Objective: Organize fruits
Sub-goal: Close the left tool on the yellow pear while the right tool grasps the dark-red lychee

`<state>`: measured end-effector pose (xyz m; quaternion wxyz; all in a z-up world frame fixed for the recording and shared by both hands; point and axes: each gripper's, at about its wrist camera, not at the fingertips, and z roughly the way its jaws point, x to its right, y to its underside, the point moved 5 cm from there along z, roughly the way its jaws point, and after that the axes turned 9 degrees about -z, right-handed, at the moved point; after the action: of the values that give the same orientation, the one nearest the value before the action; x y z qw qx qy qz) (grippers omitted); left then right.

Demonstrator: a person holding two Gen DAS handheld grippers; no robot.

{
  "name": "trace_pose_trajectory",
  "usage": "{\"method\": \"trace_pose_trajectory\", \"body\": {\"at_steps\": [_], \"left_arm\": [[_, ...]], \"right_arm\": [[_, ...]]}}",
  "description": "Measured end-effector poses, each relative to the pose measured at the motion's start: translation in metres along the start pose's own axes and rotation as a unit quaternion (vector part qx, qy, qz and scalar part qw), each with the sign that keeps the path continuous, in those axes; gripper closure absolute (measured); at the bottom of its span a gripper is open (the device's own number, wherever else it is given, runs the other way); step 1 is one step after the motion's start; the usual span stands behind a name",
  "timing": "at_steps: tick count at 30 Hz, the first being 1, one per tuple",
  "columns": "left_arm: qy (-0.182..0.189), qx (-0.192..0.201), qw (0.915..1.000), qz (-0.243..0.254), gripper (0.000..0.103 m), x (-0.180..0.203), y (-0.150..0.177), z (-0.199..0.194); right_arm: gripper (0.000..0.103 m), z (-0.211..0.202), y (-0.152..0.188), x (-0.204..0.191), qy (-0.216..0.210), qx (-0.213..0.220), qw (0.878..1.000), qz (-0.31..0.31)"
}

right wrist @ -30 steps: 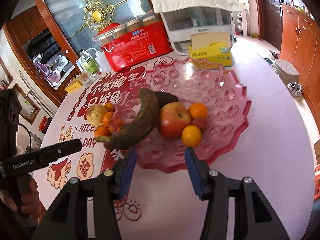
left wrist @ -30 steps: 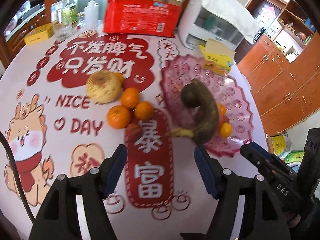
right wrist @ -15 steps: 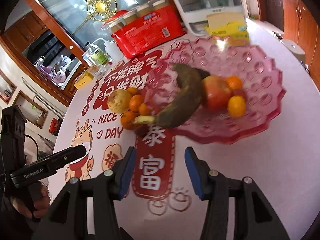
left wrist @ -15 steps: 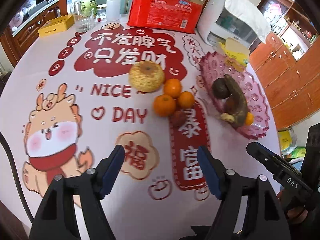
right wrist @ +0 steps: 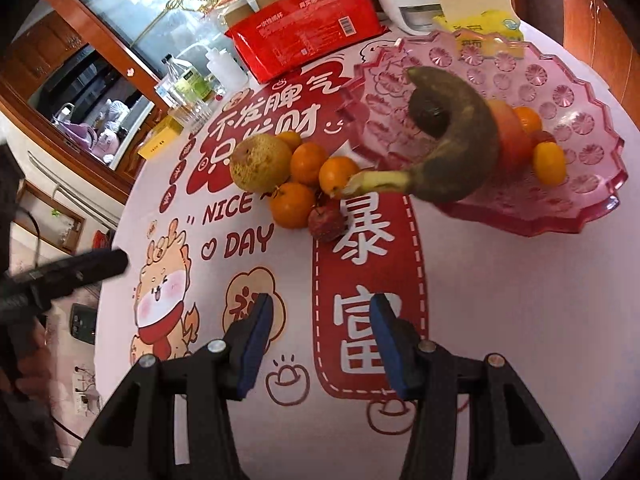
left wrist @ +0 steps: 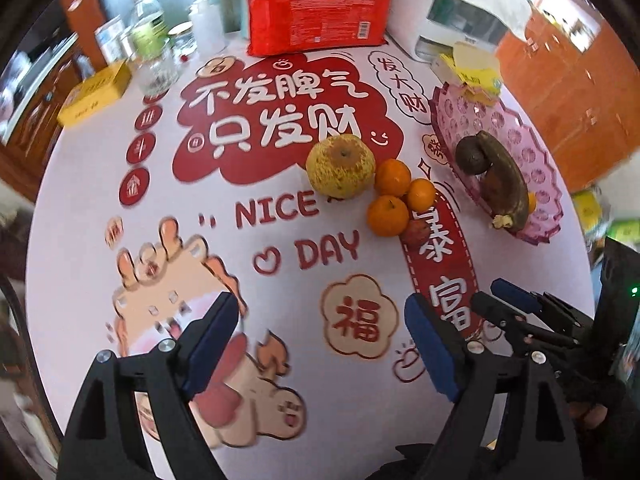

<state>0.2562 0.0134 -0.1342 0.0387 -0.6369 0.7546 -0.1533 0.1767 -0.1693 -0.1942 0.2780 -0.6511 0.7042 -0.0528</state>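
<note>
A pink fruit plate (right wrist: pixel 584 184) (left wrist: pixel 540 176) holds a dark overripe banana (right wrist: pixel 460 140) (left wrist: pixel 504 180), a red apple (right wrist: pixel 512 136) and small oranges (right wrist: pixel 550 162). On the printed tablecloth beside it lie a rough yellow pear (left wrist: pixel 340 168) (right wrist: pixel 260 162), three oranges (left wrist: pixel 388 216) (right wrist: pixel 294 204) and a small red fruit (right wrist: pixel 326 222) (left wrist: pixel 414 234). My left gripper (left wrist: pixel 320 340) hangs over the cloth well short of the fruit; its jaws are opening with nothing between them. My right gripper (right wrist: pixel 318 340) is open and empty, over the red banner print.
At the back stand a red pack of cups (left wrist: pixel 316 20), a white appliance (left wrist: pixel 452 12), a yellow tissue box (left wrist: pixel 472 72), bottles and a glass (left wrist: pixel 160 64), and a yellow box (left wrist: pixel 96 96). The right gripper's fingers (left wrist: pixel 516 312) reach into the left wrist view.
Both grippers have drawn back from the plate, so the fruit now lies farther off. The left jaws have spread wider. The right jaws keep the same gap.
</note>
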Motion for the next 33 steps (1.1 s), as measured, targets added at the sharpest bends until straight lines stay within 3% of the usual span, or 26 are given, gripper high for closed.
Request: {"method": "trace_pose_trajectory", "body": {"at_steps": [11,17,26,33], "left_arm": [[-0.038,-0.052,0.9910,0.117,0.018,0.010,-0.062,0.029],[-0.049,-0.070,0.9853,0.148,0.018,0.018,-0.089,0.050],[-0.017,-0.086,0.9893,0.117,0.018,0.026,-0.128,0.078],[0.006,-0.116,0.9889,0.093,0.017,0.035,-0.136,0.108]], "right_arm": [[0.053,0.027,-0.007,-0.013,0.067,0.042,0.996,-0.041],[0.053,0.035,-0.015,-0.023,0.103,0.082,0.987,-0.092],[0.053,0.055,-0.018,-0.036,0.147,0.082,0.970,-0.174],[0.053,0.073,-0.017,-0.039,0.166,0.064,0.960,-0.217]]}}
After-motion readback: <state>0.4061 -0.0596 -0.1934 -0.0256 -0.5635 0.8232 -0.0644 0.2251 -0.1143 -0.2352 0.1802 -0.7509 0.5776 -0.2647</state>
